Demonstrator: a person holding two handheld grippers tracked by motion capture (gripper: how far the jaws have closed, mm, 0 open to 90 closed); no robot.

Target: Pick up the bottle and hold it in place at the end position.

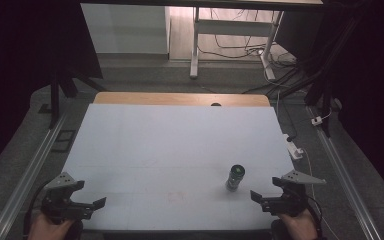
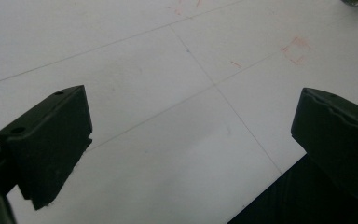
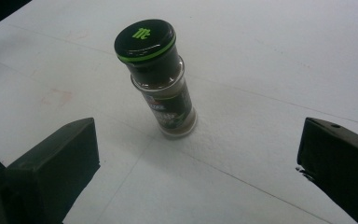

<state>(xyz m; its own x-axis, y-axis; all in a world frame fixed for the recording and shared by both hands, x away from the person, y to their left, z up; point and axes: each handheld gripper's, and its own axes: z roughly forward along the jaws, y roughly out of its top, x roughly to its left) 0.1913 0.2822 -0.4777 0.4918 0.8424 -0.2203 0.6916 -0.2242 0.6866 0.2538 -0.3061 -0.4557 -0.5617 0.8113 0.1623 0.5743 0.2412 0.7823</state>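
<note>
- Spice jar (image 1: 235,177) upright on white table (image 1: 170,150), near R front edge.
- L gripper (image 1: 91,204) released, jaws wide, holding nothing, front L corner.
- R gripper (image 1: 260,197) released too, just beside jar, not touching.

White table (image 1: 170,150) w/ faint grid lines, red marks; spice jar (image 1: 235,177) upright near front-right
</note>
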